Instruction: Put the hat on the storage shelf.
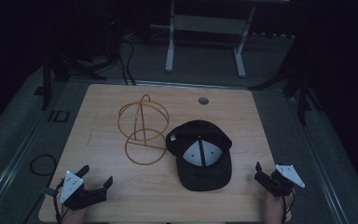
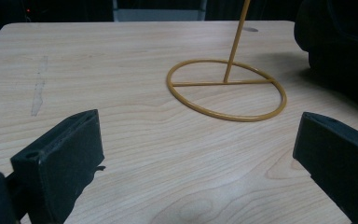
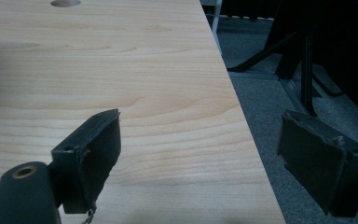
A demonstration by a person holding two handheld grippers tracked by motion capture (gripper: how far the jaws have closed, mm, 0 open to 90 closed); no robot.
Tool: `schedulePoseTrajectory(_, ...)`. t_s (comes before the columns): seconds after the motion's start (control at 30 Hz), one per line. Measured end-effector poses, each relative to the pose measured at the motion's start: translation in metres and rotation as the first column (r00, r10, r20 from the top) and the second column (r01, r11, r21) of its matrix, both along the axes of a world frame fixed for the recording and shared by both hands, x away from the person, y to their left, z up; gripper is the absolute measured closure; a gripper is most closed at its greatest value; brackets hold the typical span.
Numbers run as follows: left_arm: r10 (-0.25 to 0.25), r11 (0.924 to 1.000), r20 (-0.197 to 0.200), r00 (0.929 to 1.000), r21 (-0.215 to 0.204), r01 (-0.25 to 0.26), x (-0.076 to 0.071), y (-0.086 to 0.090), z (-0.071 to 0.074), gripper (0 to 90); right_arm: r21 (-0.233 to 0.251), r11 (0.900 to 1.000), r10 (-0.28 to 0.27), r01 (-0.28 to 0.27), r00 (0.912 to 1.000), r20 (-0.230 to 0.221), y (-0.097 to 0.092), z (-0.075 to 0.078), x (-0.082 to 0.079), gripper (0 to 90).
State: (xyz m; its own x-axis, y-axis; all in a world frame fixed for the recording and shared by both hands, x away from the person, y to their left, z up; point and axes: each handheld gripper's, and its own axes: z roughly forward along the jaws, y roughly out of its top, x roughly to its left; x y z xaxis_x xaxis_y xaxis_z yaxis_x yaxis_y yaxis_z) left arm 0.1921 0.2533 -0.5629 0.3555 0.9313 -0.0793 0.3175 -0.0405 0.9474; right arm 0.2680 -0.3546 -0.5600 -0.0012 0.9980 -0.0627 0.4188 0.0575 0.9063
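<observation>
A black cap [image 1: 200, 154] lies upside down on the wooden table [image 1: 112, 186], its grey-white lining facing up. Left of it stands a yellow wire stand [image 1: 143, 130] with a round base ring [image 2: 227, 89] and an upright post. My left gripper [image 1: 95, 176] rests at the table's near left corner, open, with bare tabletop between its jaws [image 2: 196, 154]. My right gripper [image 1: 264, 173] sits at the near right edge, open and holding nothing [image 3: 200, 149]. The cap's dark edge [image 2: 340, 42] shows at the right of the left gripper view.
A round cable hole [image 1: 203, 100] lies near the table's far edge. Beyond the table stand a white desk frame [image 1: 205, 42] and dark tripod legs [image 1: 303, 88] on grey carpet. The table's right edge [image 3: 242, 121] drops to the floor under my right gripper.
</observation>
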Motion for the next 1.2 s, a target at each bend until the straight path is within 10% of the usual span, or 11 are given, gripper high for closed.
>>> schedulePoseTrajectory(0.27,0.010,0.9999,0.015,0.9998,0.010,-0.010,-0.001,-0.004,0.002,1.9,0.013,0.9992,0.038,-0.038,0.9992,0.012,-0.001,0.006,0.000,13.4)
schedulePoseTrajectory(0.6,-0.026,0.9979,0.019,0.9995,0.059,0.025,-0.003,-0.012,0.003,1.9,0.036,0.9863,0.160,-0.161,0.9860,0.049,0.011,0.048,0.000,14.7)
schedulePoseTrajectory(0.93,-0.045,0.9983,-0.009,0.9990,0.038,0.045,-0.004,-0.019,0.004,1.9,0.065,0.9315,0.355,-0.358,0.9335,0.047,0.044,0.085,0.013,13.3)
schedulePoseTrajectory(1.2,-0.013,0.9993,-0.047,0.9988,0.034,0.015,-0.006,-0.018,0.010,1.9,0.042,0.8702,0.490,-0.491,0.8712,0.033,0.075,0.116,0.035,10.8)
